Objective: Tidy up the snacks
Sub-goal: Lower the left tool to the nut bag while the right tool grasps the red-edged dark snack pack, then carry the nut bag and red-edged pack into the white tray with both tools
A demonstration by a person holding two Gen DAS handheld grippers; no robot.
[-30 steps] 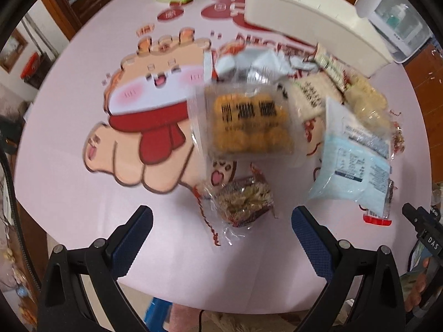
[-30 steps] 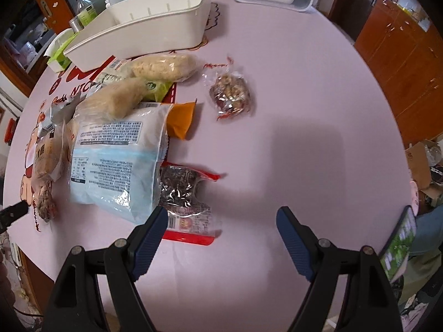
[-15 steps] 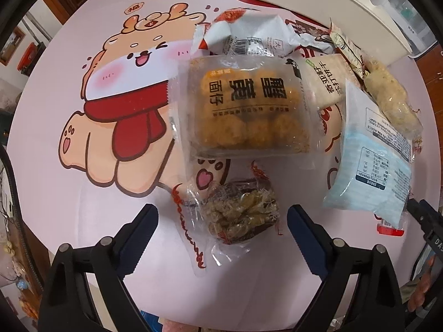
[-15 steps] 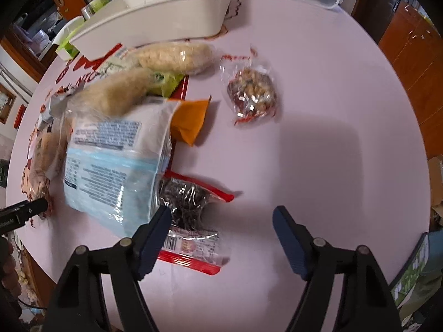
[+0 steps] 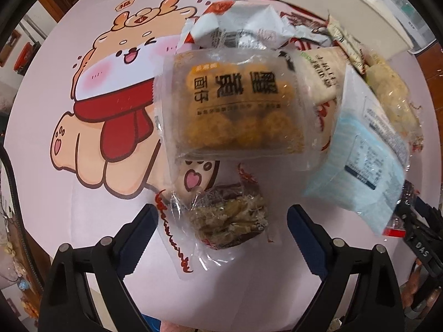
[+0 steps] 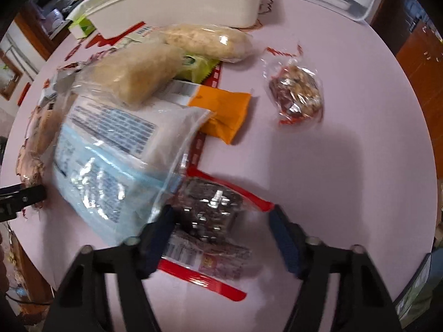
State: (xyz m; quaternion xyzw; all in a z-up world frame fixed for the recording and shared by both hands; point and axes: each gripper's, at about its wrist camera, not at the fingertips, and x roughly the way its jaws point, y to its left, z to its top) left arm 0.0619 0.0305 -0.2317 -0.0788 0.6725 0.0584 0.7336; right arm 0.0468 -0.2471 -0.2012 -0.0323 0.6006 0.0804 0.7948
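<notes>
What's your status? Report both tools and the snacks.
Left tool open over nut snack pack. Right tool closing around red-edged dark pack, not gripped. Blue bag overlaps it.

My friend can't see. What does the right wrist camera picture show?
The right gripper has just been closing around a dark snack pack with red edges on a pink table. Behind it lie a pale blue bag, an orange packet and a white bin.
</notes>
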